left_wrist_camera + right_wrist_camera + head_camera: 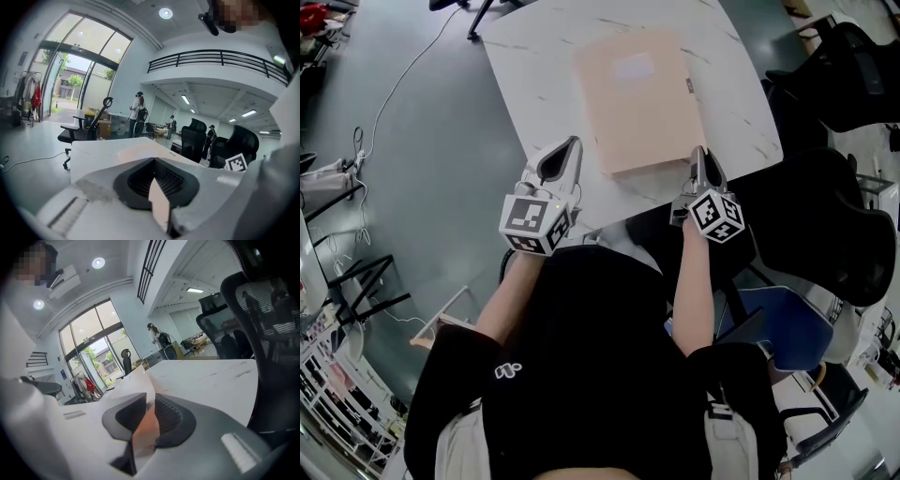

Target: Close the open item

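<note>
The white worktop (pixel 534 84) carries the pale peach folder (pixel 637 103), which lies flat with its long axis running away from the person; its cover looks down or very nearly so. The right gripper (pixel 701 171) is the nearer one, at the folder's near right corner. Its jaws stand apart with the corner of the cover between them, and the pads do not seem to press, so I judge that drawing back from this corner is what remains. The left gripper (pixel 562 164) sits just off the folder's near left corner, clear of it, its jaws a little apart.
</note>
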Demonstrator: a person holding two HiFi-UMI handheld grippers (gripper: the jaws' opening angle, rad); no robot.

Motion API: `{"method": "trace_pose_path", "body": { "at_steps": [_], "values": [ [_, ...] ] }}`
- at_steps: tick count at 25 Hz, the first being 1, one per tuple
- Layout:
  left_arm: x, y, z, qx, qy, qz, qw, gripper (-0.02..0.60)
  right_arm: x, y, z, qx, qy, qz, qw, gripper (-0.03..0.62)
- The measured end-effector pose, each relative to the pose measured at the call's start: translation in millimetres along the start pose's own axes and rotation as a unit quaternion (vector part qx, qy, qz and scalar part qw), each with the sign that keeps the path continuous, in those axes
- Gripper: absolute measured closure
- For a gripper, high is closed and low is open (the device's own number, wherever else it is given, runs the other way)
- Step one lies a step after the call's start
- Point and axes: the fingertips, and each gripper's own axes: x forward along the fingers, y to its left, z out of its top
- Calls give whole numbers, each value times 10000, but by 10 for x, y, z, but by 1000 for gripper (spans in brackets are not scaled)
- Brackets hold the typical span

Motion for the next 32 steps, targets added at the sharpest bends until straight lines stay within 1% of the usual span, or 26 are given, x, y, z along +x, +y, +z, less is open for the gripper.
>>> {"method": "trace_pose_path", "body": {
  "at_steps": [4, 8, 11, 15, 17, 18, 20, 21, 22, 24, 28, 32],
  "values": [
    [22, 18, -4, -16, 32, -16, 10000, 580, 52, -57, -49, -204, 124, -131, 9996, 528],
    [51, 18, -19, -45, 50, -53, 10000, 580, 100, -107, -129, -769, 332, -375, 9958, 510],
    [63, 12, -24, -61, 54, -64, 9999, 580, 135, -151, -205, -1230, 520, -589, 9893, 496],
    [67, 36, -33, -86, 54, -45, 9999, 580, 162, -191, -255, -1837, 708, -846, 9768, 485],
    [63, 57, -40, -104, 52, -27, 9999, 580, 178, -170, -248, -2280, 807, -937, 9658, 479],
    [60, 65, -41, -114, 50, -17, 9999, 580, 191, -144, -243, -2591, 888, -974, 9568, 506],
    [53, 75, -45, -140, 46, -3, 9999, 580, 228, -63, -232, -3235, 1083, -1024, 9344, 513],
    [53, 80, -50, -154, 45, 2, 9999, 580, 257, -15, -227, -3491, 1157, -1003, 9245, 530],
    [54, 86, -55, -165, 46, 8, 9999, 580, 291, 35, -222, -3680, 1202, -949, 9171, 539],
    [59, 94, -62, -180, 45, 15, 9998, 580, 361, 153, -189, -3892, 1224, -796, 9095, 542],
    [39, 123, -73, -219, 42, 52, 9997, 580, 505, 443, -96, -4171, 1132, -441, 9007, 542],
    [14, 167, -75, -245, 27, 113, 9996, 580, 685, 698, -61, -4506, 1131, -192, 8853, 579]
  ]
}}
